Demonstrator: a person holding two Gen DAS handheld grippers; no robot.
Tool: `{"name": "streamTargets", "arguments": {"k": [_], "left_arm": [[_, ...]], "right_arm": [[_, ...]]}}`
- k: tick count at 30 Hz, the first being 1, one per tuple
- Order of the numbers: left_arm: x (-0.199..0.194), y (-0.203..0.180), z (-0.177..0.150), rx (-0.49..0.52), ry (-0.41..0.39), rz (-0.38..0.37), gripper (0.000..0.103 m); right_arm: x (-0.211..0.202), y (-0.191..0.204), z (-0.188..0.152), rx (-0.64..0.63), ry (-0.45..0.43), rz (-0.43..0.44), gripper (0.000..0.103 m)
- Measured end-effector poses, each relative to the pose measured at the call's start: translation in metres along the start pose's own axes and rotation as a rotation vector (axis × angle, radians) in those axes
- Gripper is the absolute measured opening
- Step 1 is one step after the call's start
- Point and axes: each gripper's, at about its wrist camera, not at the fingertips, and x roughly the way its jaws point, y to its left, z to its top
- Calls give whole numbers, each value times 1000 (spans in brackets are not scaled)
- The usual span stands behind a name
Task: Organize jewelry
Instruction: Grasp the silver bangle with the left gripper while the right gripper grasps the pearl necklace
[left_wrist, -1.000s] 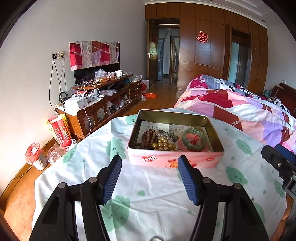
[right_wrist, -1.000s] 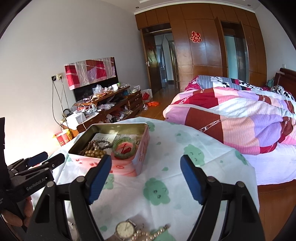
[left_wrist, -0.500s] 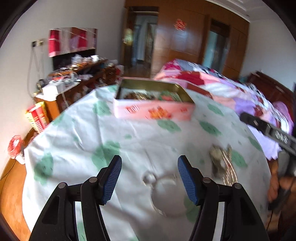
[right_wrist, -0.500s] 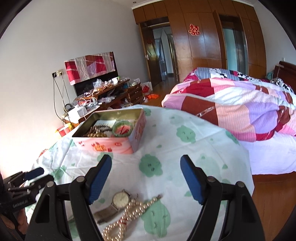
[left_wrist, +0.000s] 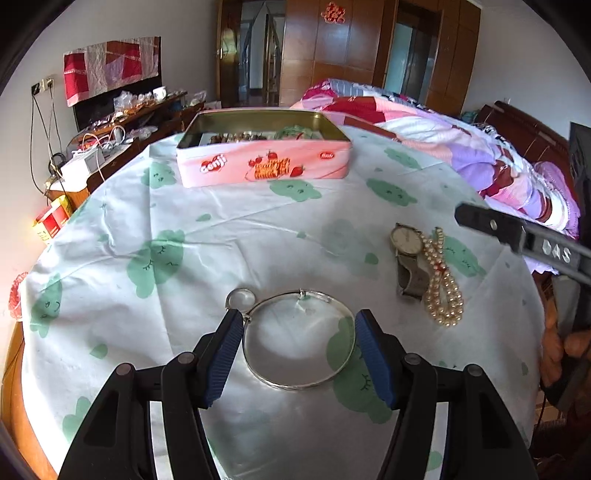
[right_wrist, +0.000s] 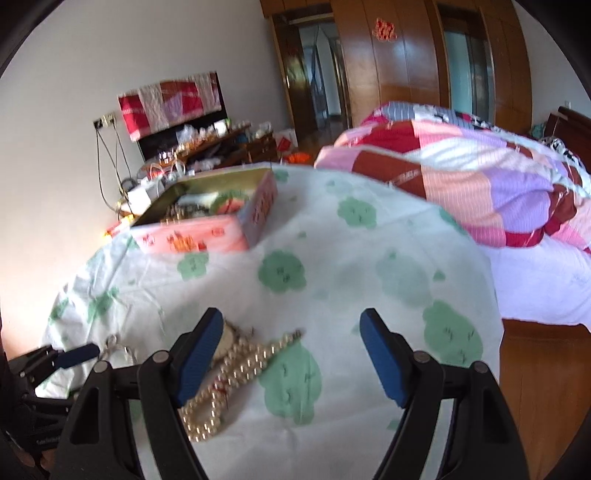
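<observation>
Bedroom tablecloth (left_wrist: 184, 302) now: we are lowering our left gripper (left_wrist: 299, 354), fingers apart, astride the silver bangle (left_wrist: 299, 339), having swung back from the tin (left_wrist: 264, 147) ahead; the right gripper (right_wrist: 291, 358) is hovering agape over the pearls (right_wrist: 236, 373).

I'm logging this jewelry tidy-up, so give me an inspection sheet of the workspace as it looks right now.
Surface: round table under a white cloth with green prints, wrinkled.
Job's things: silver bangle with a small ring beside it; watch touching a pearl strand; open pink tin at the far edge, already holding beads and a green bangle.
Clutter: nothing seen on the cloth.
Grippers: left tongs open, fingers either side of the bangle; right tongs open over the pearls, image blurred.
Cables: wires hanging from a wall socket over the TV cabinet.
Surroundings: bed with patchwork quilt, wooden wardrobe.
</observation>
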Motion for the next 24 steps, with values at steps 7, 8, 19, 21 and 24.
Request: {"name": "streamTargets", "arguments": {"k": [7,8,19,21,24], "left_arm": [[2,9,1,-67,12,-8,59],[3,11,0,-74,16,4,48],[-1,18,-3,-64,6,37,3],[-3,21,-5,-73,3,29,3],[-5,21,-6,-80,-4,29,2]], "right_arm": [[9,22,-17,-102,121,8,78],[11,25,-19,-124,134,2,77],[25,48,-25,-278,218,4,20],[26,46,-24,-269,224,8,16],[24,38,-22,-225,210,29,16]]}}
